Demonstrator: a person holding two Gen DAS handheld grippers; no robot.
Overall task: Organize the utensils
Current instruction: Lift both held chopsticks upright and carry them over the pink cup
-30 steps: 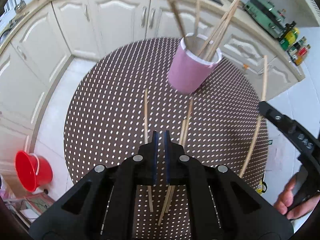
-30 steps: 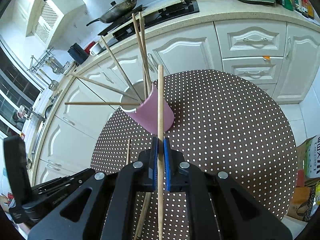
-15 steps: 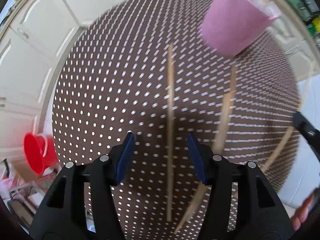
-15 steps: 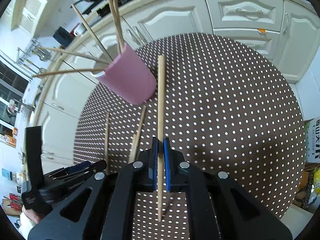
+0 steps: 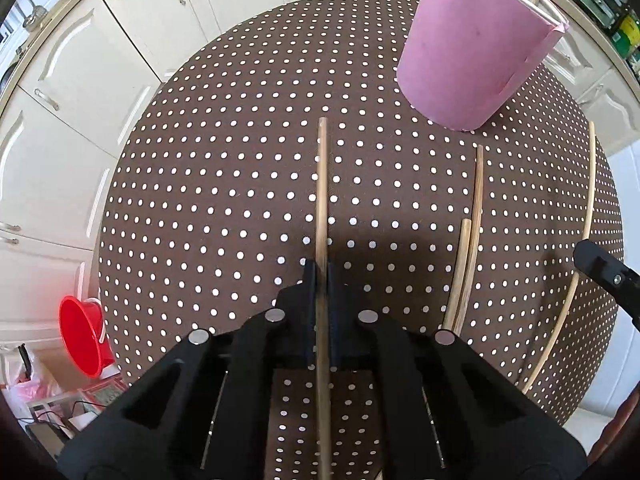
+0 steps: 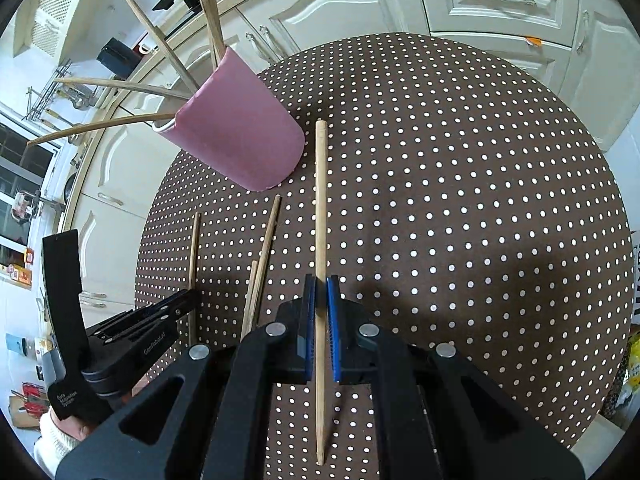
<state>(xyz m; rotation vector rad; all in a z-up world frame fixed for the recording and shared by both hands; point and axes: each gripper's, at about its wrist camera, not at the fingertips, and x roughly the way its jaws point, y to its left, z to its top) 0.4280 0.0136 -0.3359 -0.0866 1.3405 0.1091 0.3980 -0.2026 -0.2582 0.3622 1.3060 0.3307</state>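
While both grippers point steeply down at the round polka-dot surface [image 5: 224,184], each clamps one wooden chopstick; the left gripper [image 5: 321,276] has its jaws closed on a chopstick [image 5: 321,184] that lies along the gripper's centre line, its far end towards the cabinets; these jaws have just been closing, and the stick is pinched between them with no visible gap.

The right gripper [image 6: 321,292] has its blue-padded jaws closed on a second chopstick [image 6: 320,200]; this stick runs from just beside the base of the pink cup [image 6: 244,136] back through the jaws, and its tapered end [image 6: 320,456] projects behind them; whether it touches the surface cannot be told.

The pink cup stands on the surface at the far side; in the left wrist view it appears at upper right [image 5: 476,52]; several chopsticks [image 6: 168,52] stand in it and fan out over its rim.

Two more chopsticks [image 5: 468,256] lie on the surface side by side, touching or nearly so, between the two grippers; one reaches further towards the cup than the other.

In the left wrist view the right gripper's stick [image 5: 576,280] shows as a long curved line near the surface's right edge; a red bucket [image 5: 82,336] stands on the floor at lower left; white cabinets [image 6: 500,4] run behind the surface.
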